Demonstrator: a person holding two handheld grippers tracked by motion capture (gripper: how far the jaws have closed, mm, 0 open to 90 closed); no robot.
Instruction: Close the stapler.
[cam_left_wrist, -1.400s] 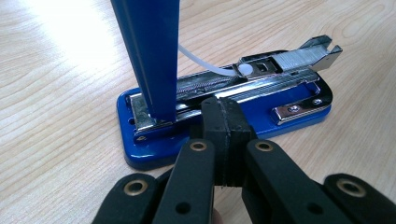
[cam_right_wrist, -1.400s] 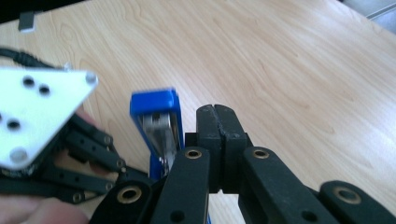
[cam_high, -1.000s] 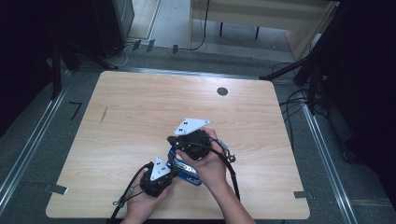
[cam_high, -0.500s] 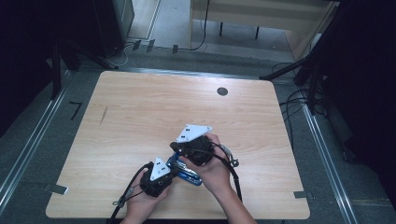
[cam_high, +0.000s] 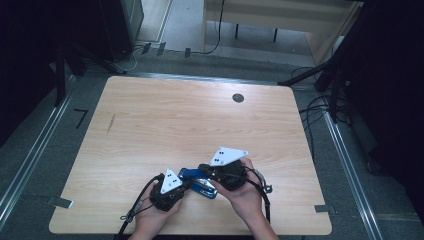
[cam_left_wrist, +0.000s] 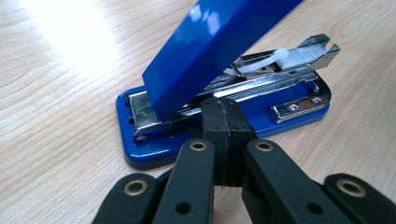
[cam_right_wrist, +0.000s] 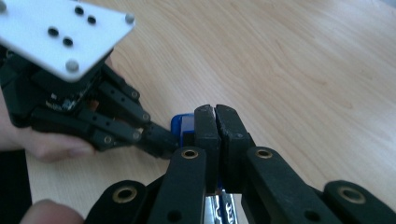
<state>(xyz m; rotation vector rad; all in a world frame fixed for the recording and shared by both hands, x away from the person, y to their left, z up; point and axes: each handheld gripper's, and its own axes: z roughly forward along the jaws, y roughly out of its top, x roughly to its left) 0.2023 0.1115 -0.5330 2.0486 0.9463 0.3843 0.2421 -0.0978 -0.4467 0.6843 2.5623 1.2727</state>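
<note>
The stapler lies crosswise just ahead of the left gripper (jaws pressed together), its lid pinched by the right gripper.

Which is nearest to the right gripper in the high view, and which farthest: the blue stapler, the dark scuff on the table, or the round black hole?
1. Blue stapler: right at the right gripper, near the front edge.
2. Round black hole: toward the back edge.
3. Dark scuff: far over on the left side.
</note>
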